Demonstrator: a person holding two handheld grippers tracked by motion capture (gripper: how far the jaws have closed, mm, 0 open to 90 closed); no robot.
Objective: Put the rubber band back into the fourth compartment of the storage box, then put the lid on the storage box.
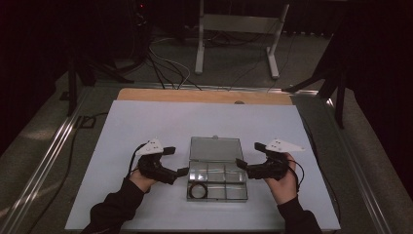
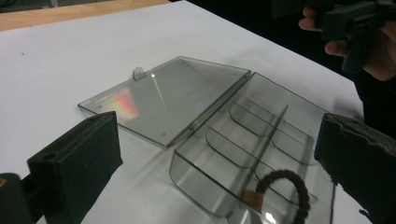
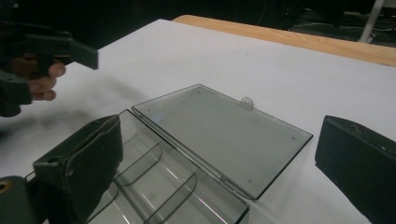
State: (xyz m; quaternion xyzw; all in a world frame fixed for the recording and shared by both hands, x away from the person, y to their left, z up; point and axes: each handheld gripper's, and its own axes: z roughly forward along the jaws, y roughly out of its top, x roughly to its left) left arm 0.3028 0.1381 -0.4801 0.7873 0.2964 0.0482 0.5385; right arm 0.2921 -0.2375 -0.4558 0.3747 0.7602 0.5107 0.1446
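A clear plastic compartment box [image 1: 217,194] lies open at the middle of the white mat, its lid [image 1: 215,148] folded flat on the far side. A dark hair tie [image 1: 198,191] sits in the near-left compartment. In the left gripper view the hair tie [image 2: 285,173] has a brown join and rests inside the box [image 2: 196,172]. My left gripper [image 1: 177,161] stands open just left of the box, holding nothing. My right gripper [image 1: 249,154] stands open just right of it, also holding nothing. The lid [image 3: 224,135] lies between the right gripper's jaws in its own view.
The white mat [image 1: 146,122] covers a wooden table [image 1: 204,95] whose far edge shows. Beyond it on the floor stand a metal frame [image 1: 238,29], cables [image 1: 165,68] and dark stand legs [image 1: 336,83]. Metal rails [image 1: 44,161] run along both sides.
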